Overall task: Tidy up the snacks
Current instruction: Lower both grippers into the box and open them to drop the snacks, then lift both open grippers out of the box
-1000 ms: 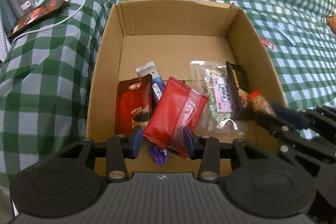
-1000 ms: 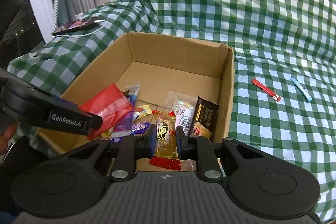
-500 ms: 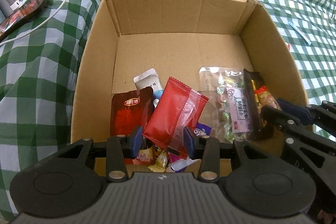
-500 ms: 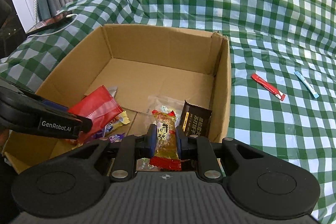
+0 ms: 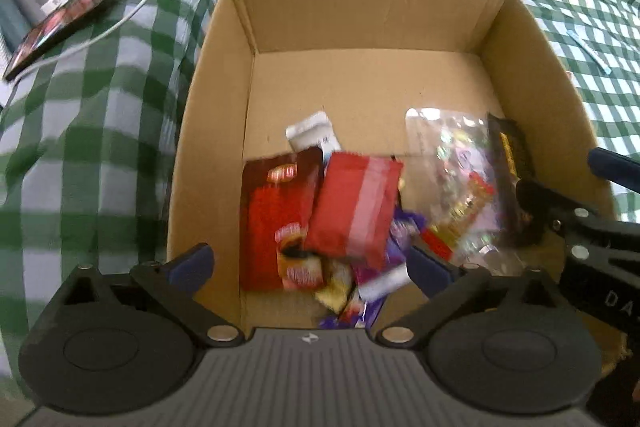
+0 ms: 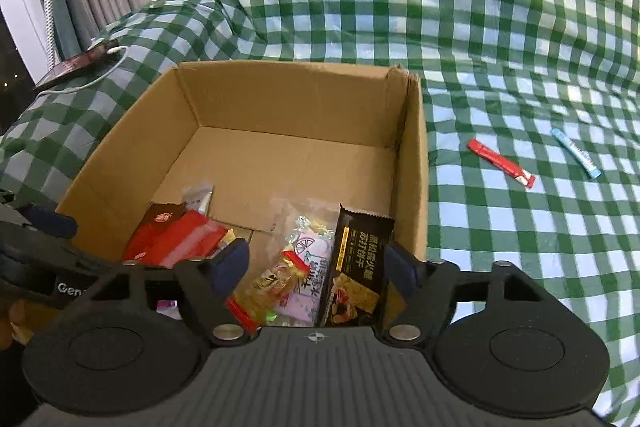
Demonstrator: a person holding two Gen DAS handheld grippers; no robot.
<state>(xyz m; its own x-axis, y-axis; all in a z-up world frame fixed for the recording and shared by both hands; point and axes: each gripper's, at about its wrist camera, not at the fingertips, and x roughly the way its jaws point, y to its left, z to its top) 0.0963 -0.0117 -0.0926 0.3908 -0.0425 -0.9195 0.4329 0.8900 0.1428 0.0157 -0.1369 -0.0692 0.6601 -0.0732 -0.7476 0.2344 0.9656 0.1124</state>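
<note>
A green-and-white checked cloth (image 6: 500,27) covers the whole surface, and an open cardboard box (image 6: 288,99) sits on it, its flaps cut off and its far half bare. Snack packets crowd the near half of the box. At the left lies a dark red pouch (image 5: 276,215) flat on the floor, with a bright red packet (image 5: 352,203) blurred over its right edge, free of both pads. A clear bag of sweets (image 5: 452,163) lies right of centre, and a black biscuit bar (image 6: 358,267) leans against the right wall. A small yellow-and-red snack packet (image 6: 272,283) lies tilted on the clear bag, touching neither pad. Small purple and yellow wrappers (image 5: 360,291) are piled at the near wall.

The left gripper (image 5: 308,267) hangs over the near left part of the box, its jaws opening wide with the red packet loose between them. The right gripper (image 6: 316,265) hangs over the near right corner, its jaws also opening, nothing pinched.

Outside the box, to the right, 2 thin stick sachets lie apart on the cloth: a red stick (image 6: 502,163) and, further right, a blue stick (image 6: 575,153). At the far left lies a phone (image 5: 60,25) with a white cable (image 5: 120,19).
</note>
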